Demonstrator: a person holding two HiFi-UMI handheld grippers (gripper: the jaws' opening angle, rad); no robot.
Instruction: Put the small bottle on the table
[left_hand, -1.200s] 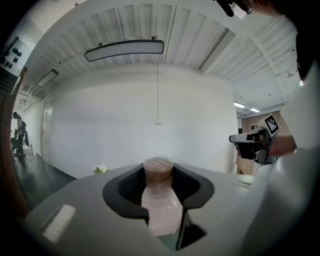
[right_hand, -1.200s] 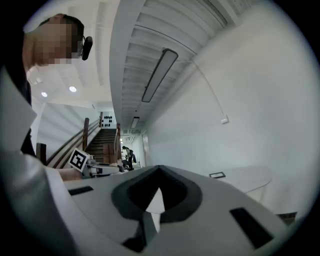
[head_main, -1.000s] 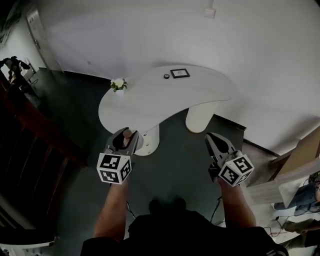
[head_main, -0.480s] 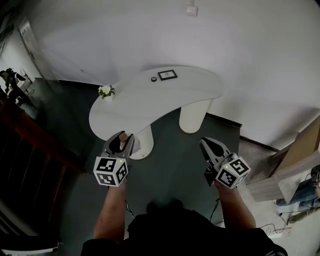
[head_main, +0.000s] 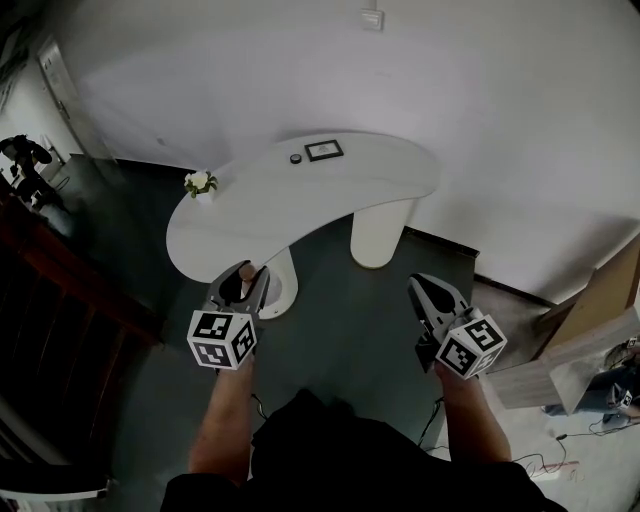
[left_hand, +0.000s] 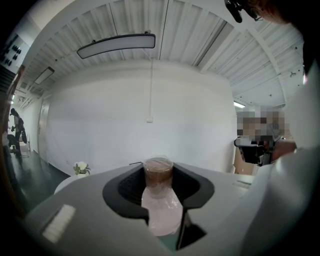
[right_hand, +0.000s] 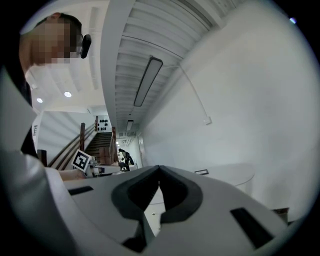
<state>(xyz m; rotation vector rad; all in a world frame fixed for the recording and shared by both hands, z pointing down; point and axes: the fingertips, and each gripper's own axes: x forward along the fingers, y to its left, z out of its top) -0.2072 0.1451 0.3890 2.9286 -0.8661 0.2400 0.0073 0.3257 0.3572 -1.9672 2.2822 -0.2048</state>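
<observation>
The left hand-held gripper (head_main: 245, 279) pinches the small bottle (left_hand: 159, 200) upright just short of the white worktop (head_main: 330, 190), the right hand-held gripper (head_main: 432, 295) pressed together empty, and letting go too near that curved edge could topple it onto the floor (head_main: 340, 310).

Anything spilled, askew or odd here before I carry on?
Nothing stands out. The small bottle sits upright in the left hand-held gripper, and the flower pot and picture frame sit tidily on the white table.
</observation>
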